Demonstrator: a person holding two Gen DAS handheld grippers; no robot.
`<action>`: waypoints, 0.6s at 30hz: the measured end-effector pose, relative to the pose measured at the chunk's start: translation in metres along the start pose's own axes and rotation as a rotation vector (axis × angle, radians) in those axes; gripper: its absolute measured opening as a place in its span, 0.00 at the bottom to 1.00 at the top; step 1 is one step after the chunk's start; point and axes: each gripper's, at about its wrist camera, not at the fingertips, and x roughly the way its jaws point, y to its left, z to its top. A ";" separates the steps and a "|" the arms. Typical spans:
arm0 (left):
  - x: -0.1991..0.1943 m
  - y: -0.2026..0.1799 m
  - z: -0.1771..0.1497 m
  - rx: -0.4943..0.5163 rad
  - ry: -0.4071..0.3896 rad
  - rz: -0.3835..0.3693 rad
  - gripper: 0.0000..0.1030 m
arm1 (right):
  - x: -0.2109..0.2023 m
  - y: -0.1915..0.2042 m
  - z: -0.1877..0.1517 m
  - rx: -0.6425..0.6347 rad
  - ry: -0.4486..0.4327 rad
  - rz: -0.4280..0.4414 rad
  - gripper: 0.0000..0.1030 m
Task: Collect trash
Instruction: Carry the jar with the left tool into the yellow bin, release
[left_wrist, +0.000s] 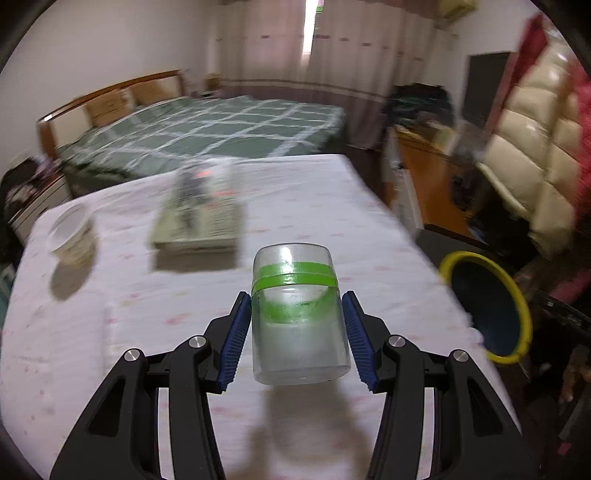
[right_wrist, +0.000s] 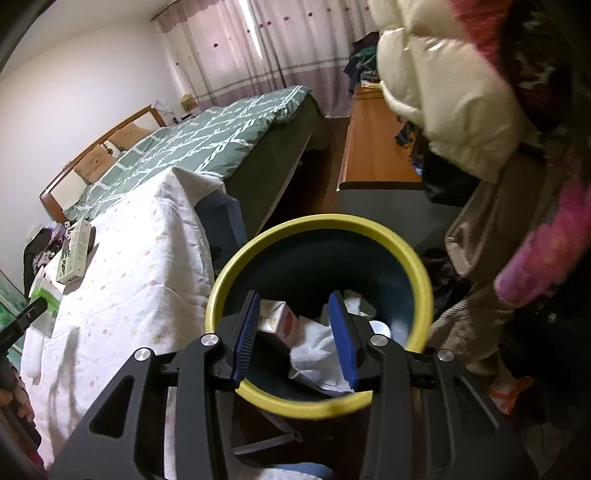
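Bedroom table (left_wrist: 184, 350): left claw (left_wrist: 297, 325) clamps taped jar (left_wrist: 299, 317); right claw (right_wrist: 297, 332) empty.

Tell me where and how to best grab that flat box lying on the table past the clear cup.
Grip the flat box across its two long side edges, coming down from above. It lies flat on the table, so its broad face gives the pads nothing to pinch, while the long edges stand free on both sides. The left gripper already holds the clear cup, so the right gripper would have to do it.
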 end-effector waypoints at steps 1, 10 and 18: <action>0.000 -0.015 0.002 0.023 -0.001 -0.025 0.49 | -0.006 -0.004 -0.002 0.001 -0.008 -0.005 0.36; 0.020 -0.152 0.017 0.217 0.022 -0.220 0.49 | -0.049 -0.037 -0.024 0.019 -0.065 -0.068 0.36; 0.053 -0.236 0.020 0.296 0.058 -0.299 0.49 | -0.066 -0.069 -0.043 0.068 -0.064 -0.107 0.37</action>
